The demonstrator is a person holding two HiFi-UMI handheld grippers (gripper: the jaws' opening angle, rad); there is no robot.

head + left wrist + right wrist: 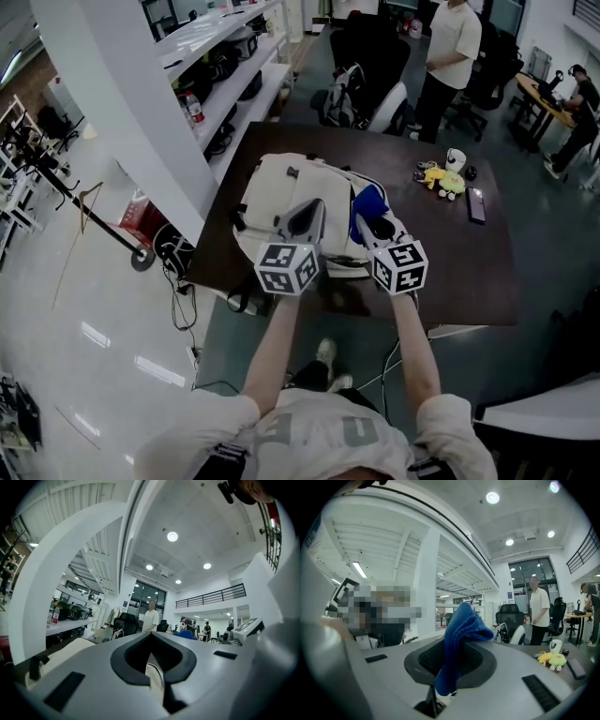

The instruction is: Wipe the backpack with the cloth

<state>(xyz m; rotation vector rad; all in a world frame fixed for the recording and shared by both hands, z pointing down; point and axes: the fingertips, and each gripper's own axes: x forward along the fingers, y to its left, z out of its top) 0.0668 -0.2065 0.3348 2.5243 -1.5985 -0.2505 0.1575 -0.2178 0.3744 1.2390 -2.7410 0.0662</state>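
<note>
The cream backpack (281,192) lies on the near left part of the dark table (469,272), and both tools are over its near right side. The blue cloth (367,206) sits bunched against the backpack's right edge. In the right gripper view the cloth (461,632) rises in a folded peak from between the jaws, which are clamped on its lower end. The right gripper (379,225) holds it just above the bag.

The left gripper (311,211) rests on the backpack's top, just left of the cloth. In its own view the left gripper (152,657) has its jaws drawn together on a thin fold of cream fabric, the same colour as the bag.

On the far right of the table lie a yellow plush toy (441,178), a white cup (456,158) and a dark phone (476,204), all well apart from the backpack. Beyond the table's far edge are a black office chair (370,56) and a standing person (450,56). White shelves (225,66) run along the left.
</note>
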